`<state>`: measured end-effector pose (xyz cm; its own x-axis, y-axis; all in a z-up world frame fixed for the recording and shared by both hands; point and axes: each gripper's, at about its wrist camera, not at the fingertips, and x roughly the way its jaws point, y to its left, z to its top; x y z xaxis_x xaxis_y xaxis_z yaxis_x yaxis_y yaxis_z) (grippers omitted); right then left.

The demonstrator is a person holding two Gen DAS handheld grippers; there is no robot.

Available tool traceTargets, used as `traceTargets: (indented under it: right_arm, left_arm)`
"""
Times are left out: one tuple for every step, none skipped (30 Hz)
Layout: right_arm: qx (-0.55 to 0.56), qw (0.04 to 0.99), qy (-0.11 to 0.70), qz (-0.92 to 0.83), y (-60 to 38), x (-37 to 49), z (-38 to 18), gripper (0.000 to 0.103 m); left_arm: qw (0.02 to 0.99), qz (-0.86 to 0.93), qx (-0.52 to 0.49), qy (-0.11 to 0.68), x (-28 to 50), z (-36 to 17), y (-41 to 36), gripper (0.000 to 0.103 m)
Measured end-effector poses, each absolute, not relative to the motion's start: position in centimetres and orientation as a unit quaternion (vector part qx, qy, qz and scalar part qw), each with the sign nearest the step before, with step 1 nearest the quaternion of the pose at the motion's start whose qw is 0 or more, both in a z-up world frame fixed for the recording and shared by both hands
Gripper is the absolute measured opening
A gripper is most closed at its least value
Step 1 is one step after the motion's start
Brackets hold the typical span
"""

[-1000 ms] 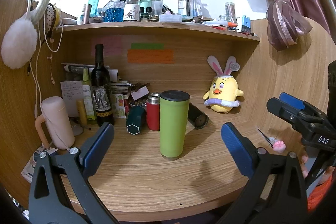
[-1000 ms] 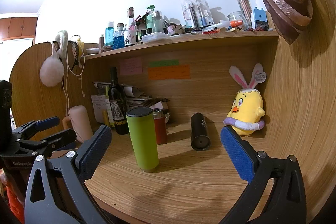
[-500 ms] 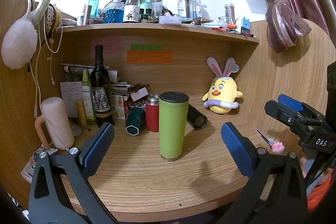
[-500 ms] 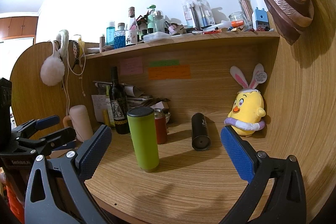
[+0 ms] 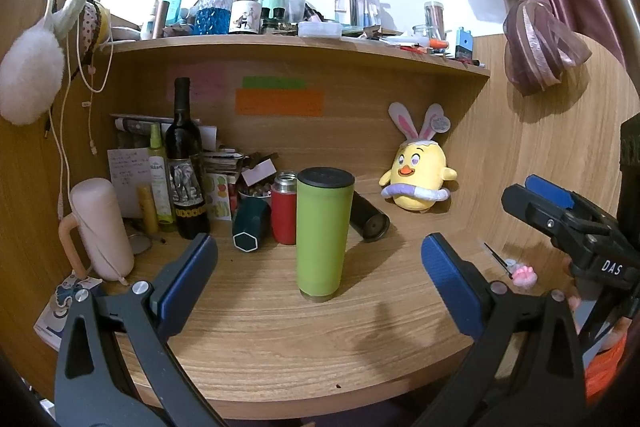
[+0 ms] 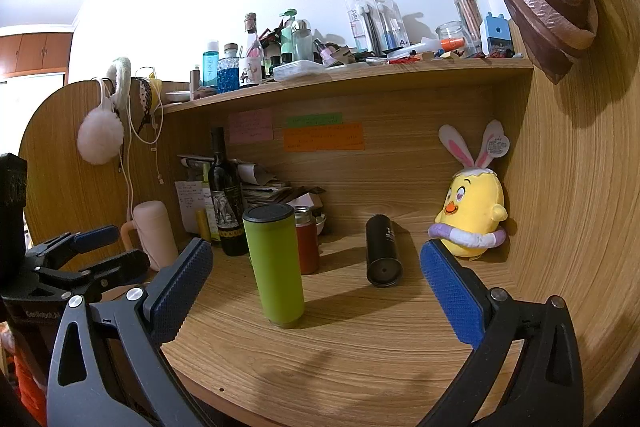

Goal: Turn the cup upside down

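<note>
A tall green cup [image 5: 321,237] with a black lid stands upright on the wooden desk, also in the right wrist view [image 6: 274,264]. My left gripper [image 5: 319,269] is open and empty, its blue pads wide apart, a short way in front of the cup. My right gripper [image 6: 316,275] is open and empty, near the desk's front edge, with the cup ahead and left of centre. The right gripper shows at the right edge of the left wrist view [image 5: 560,211]; the left one shows at the left of the right wrist view [image 6: 80,255].
Behind the cup stand a red flask [image 5: 285,213], a lying black flask [image 5: 367,217], a dark green cup on its side [image 5: 250,227], a wine bottle [image 5: 185,167] and a pink mug [image 5: 102,227]. A yellow plush chick [image 5: 418,175] sits back right. A cluttered shelf [image 5: 300,47] overhangs.
Both grippers have drifted very slightly; the scene looks a touch lower and closer in the left wrist view. Nothing on the desk has moved.
</note>
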<state>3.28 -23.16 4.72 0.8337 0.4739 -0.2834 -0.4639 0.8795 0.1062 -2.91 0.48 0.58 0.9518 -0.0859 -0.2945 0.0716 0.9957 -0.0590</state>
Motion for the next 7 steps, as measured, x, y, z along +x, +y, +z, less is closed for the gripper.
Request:
traceTargets:
  right_arm:
    - [0.016,0.958,0.152,0.244,-23.13,3.28,4.7,0.103]
    - [0.016,0.958,0.152,0.244,-23.12,3.27,4.79,0.103]
    - [0.016,0.958,0.152,0.244,-23.1,3.27,4.71,0.103]
    - [0.015,0.958,0.152,0.244,-23.09,3.25,4.78,0.103]
    - [0.016,0.957,0.152,0.244,-23.05,3.22,4.79,0.103]
    - [0.016,0.957,0.152,0.245,-23.04,3.22,4.8,0.103]
    - [0.015,0.957,0.153,0.244,-23.01,3.21,4.83,0.103]
  left_arm:
    - [0.988,-0.039,-0.023,0.149,-2.94,0.58,0.45,0.103]
    - [0.988,-0.04,-0.024,0.149,-2.93,0.57,0.53,0.103]
    - [0.988,-0.039,-0.024,0.148,-2.95,0.58,0.52,0.103]
    - [0.988,-0.039,-0.024,0.147,-2.98,0.59,0.53,0.103]
    - [0.988,-0.039,-0.024,0.147,-3.0,0.59,0.52,0.103]
    - [0.988,-0.04,-0.024,0.147,-3.01,0.59,0.5,0.103]
    - [0.988,-0.039,-0.024,0.148,-3.01,0.59,0.47,0.103]
